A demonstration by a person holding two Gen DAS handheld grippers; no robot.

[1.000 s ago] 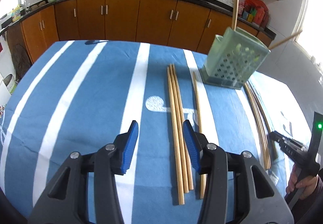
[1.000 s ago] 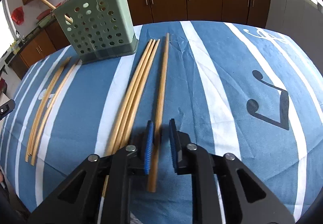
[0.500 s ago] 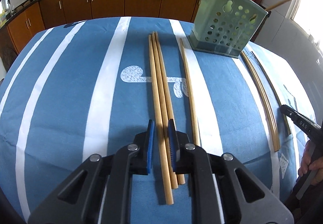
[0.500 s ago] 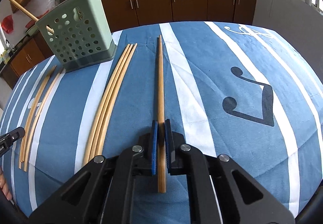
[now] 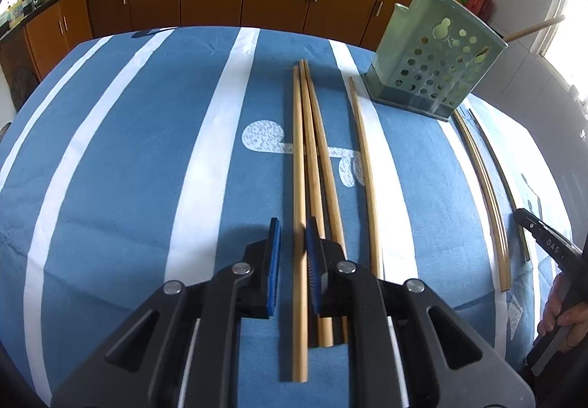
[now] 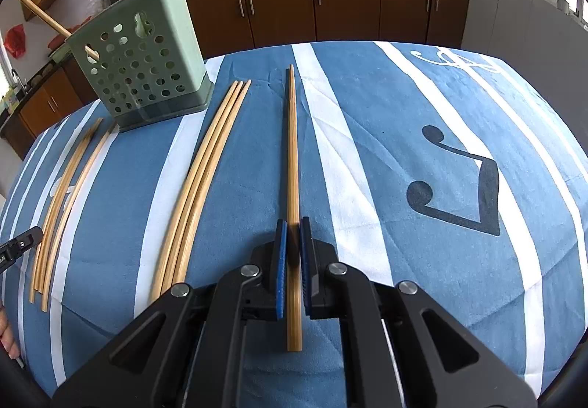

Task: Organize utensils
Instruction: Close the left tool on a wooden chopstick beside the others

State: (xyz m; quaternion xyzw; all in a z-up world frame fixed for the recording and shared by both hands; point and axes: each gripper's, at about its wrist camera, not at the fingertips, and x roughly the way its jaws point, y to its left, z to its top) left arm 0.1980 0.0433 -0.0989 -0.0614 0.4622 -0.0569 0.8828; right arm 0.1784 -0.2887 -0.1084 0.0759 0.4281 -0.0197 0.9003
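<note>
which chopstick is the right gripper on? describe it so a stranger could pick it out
Start at the green perforated holder on the blue striped tablecloth. Right of it lies a bundle of three chopsticks; further right, one chopstick lies alone. It is the only one without neighbours, its near end between the right gripper pads.

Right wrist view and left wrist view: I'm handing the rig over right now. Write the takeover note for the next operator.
Left hand-held gripper: jaws straddle the leftmost chopstick of a group of three; grip unconfirmed.
Right hand-held gripper: shut on a single chopstick.
Green holder stands upright on the blue cloth.
Done: two chopsticks are in the holder.
Left: load these two, then the loose chopsticks lying on the cloth.
</note>
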